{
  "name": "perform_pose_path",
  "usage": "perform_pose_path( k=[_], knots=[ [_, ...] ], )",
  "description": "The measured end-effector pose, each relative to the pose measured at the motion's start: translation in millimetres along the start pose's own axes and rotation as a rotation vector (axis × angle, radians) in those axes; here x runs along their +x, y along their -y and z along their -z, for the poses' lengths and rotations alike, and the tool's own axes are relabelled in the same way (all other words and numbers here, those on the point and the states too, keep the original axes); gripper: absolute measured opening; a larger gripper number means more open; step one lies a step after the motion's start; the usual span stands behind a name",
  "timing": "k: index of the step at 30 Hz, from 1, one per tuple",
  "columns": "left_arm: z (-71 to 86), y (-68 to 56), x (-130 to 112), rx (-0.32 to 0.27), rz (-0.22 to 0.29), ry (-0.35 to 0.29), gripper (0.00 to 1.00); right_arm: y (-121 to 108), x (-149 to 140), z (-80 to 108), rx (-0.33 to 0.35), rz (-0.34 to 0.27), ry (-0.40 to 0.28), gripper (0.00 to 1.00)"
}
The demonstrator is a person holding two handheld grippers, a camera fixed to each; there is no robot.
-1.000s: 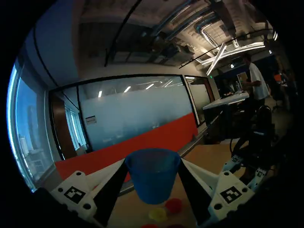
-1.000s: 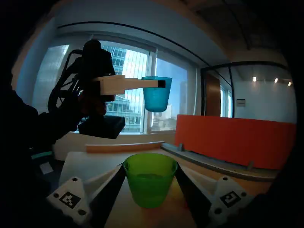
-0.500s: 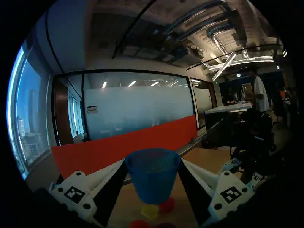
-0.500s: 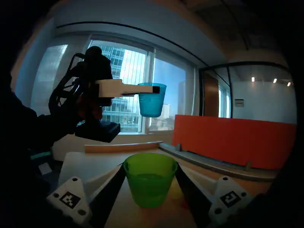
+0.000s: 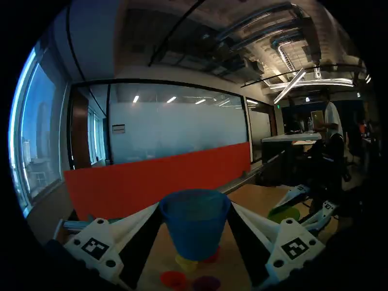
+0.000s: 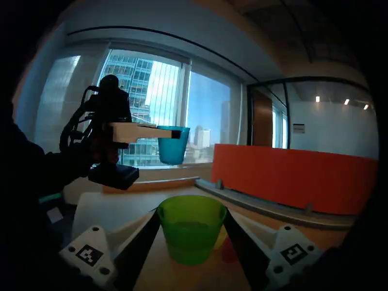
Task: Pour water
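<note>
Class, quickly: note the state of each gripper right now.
Left gripper: closed on the blue cup.
Right gripper: closed on the green cup.

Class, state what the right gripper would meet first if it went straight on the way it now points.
Probably the blue cup held in the left gripper, nearly dead ahead; depth is unclear.

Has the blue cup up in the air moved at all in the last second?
Yes. In the right gripper view, the blue cup has sunk toward the window sill and crossed from right of the window post to left of it.
</note>
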State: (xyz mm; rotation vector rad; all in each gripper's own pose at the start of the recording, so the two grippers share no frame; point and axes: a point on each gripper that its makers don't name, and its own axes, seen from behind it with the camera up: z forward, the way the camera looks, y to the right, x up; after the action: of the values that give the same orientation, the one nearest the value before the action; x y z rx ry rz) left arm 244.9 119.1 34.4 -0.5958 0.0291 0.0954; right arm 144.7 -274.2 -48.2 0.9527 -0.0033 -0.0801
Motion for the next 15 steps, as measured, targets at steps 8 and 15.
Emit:
perform_pose_path(
  k=[8, 15],
  knots=[
    [5.7, -5.1, -26.0, -0.018, 0.029, 0.020, 0.88, -10.3, 5.6, 12.5, -0.017, -0.017, 0.012, 0.92],
    [10.5, -10.0, -43.3, -0.032, 0.053, 0.028, 0.88, -16.2, 8.5, 18.2, -0.025, -0.028, 0.021, 0.91]
  ],
)
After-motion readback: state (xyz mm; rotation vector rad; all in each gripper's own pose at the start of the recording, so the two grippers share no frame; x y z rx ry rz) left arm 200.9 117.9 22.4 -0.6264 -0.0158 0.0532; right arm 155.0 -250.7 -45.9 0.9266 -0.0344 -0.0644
